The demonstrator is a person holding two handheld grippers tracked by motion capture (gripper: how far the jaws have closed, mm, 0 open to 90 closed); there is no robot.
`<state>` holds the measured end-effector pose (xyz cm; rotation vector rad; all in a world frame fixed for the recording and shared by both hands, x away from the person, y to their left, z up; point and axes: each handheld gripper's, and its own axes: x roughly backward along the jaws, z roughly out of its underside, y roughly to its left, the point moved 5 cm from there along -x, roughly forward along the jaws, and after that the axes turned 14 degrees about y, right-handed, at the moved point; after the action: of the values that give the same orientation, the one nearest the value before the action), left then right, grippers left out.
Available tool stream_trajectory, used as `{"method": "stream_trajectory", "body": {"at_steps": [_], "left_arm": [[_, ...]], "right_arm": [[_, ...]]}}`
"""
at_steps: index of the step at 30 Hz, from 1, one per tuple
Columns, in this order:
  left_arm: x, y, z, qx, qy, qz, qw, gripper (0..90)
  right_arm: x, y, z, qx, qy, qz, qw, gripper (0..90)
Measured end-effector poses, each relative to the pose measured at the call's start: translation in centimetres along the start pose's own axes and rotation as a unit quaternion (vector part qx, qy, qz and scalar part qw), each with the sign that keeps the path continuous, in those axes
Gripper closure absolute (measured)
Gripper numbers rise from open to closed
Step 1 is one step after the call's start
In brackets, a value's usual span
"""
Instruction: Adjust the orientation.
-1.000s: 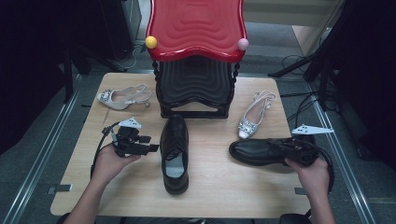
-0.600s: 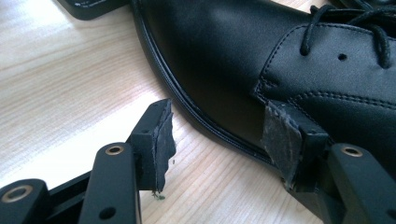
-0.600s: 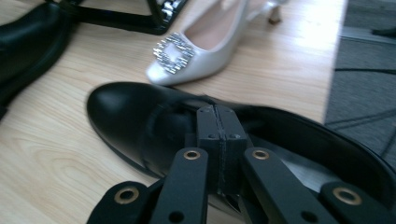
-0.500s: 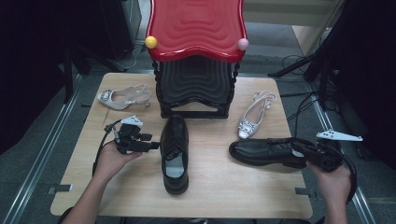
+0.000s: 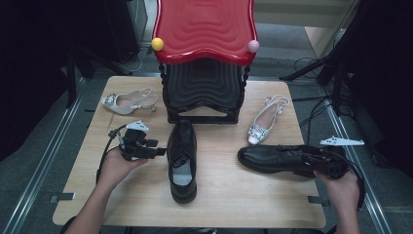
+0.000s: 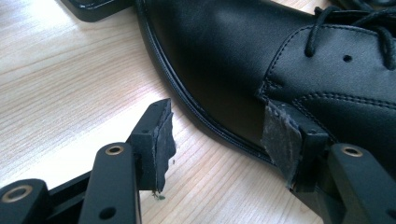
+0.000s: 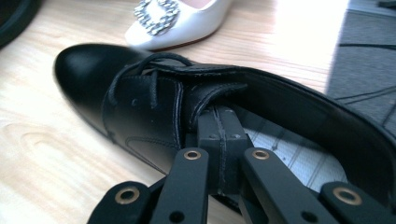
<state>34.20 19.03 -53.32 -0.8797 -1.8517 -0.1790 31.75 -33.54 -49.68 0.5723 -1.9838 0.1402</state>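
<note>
Black leather dress shoes, two of em, plus two white heels and a red-topped black rack [image 5: 203, 78] at the back of the wooden table [image 5: 87, 195]

High view: left gripper [image 5: 155, 150] sits just beside the middle shoe [image 5: 182, 158], which points toe-first at the rack. Left hand [image 5: 117, 165] is low, palm cupping the tool, forearm coming in from the bottom. Right gripper [image 5: 311, 161] is at the heel end of the side shoe [image 5: 277, 158], lying crosswise near the right edge. Right hand [image 5: 341, 185] is pulled back toward the table corner

Left gripper view: fingers wide apart, one pad [image 6: 161, 140] on bare wood, the other [image 6: 280, 135] touching the shoe's side [image 6: 243, 60]. Not pinching anything yet. Risk imo: smooth rounded leather, so if it closes here the pads could just skid off

Right gripper view: fingers [image 7: 219, 135] together, clamped on the shoe's inner wall by the tongue [image 7: 154, 93]. Thin grip on soft leather, so a lift prob makes the toe sag or twist out, and it could knock the white heel [image 7: 177, 18] just beyond it
</note>
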Motion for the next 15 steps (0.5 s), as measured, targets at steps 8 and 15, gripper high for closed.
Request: {"method": "stream_trajectory", "body": {"at_steps": [8,15], "left_arm": [[0.1,0.2,0.0,0.003,-0.003,0.001,1.0,43.5],[0.2,0.3,0.1,0.005,-0.004,0.001,1.0,43.4]], "right_arm": [[-0.7,2.7,-0.5,0.039,0.016,-0.023,0.9989,90.0],[-1.2,4.7,-0.8,0.058,0.023,-0.048,0.9969,90.0]]}}
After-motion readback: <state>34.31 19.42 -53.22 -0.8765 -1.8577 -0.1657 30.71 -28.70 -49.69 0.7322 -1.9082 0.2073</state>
